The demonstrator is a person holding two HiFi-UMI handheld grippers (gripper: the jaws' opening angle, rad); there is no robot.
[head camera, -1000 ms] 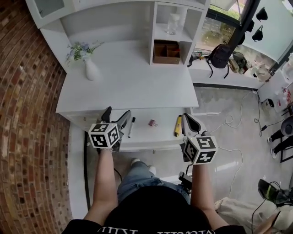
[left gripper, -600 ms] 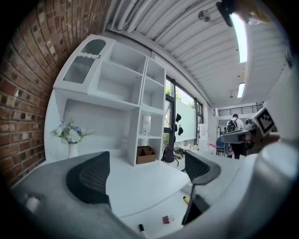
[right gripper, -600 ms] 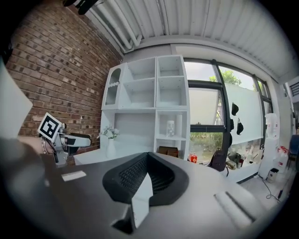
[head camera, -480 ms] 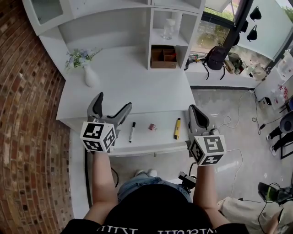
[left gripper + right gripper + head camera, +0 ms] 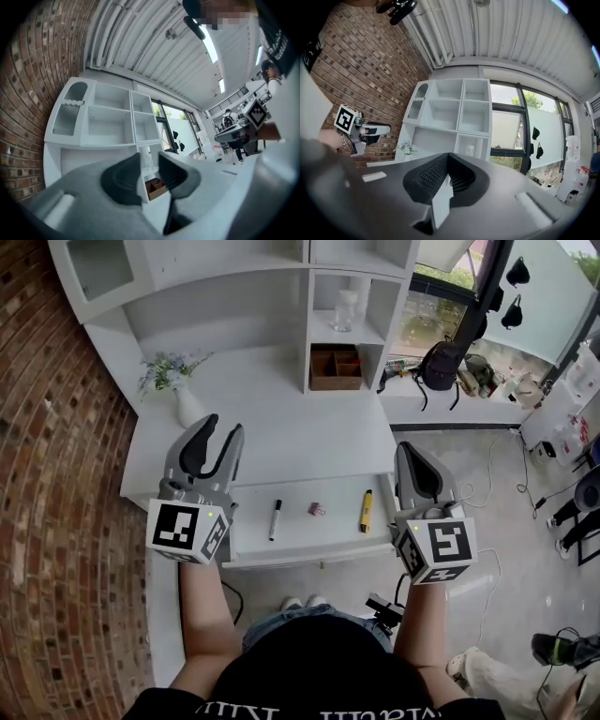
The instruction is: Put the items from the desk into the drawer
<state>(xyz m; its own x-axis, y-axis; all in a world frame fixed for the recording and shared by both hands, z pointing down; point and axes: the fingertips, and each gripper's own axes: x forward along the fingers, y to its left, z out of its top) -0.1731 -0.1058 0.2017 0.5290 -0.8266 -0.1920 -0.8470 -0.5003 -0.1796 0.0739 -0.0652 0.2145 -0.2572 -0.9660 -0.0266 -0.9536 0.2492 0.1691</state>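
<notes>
Below the surface [image 5: 281,432] front edge, the drawer [image 5: 323,532] stands pulled out. It holds the task's three things in a row, well apart: pen [image 5: 276,519] to the left, clip [image 5: 317,509] in the middle, yellow tool [image 5: 366,510] to the right. Any print on them is too small to read.

Only plain markings: black-and-white squares on the left cube [image 5: 187,531] and right cube [image 5: 439,549].

Left tongs [image 5: 223,425] are raised over the surface's left front corner. They are released, with a narrow gap (jaws have just been closing) and nothing between them. Right tongs [image 5: 410,448] are clenched tip to tip, empty, just off the drawer's right end.

Surface is bare across its middle; a vase [image 5: 187,407] sits at the back left near the brick wall [image 5: 56,521]. A wooden box [image 5: 336,369] fills a hutch cubby, with a jar [image 5: 345,307] on the shelf above.
</notes>
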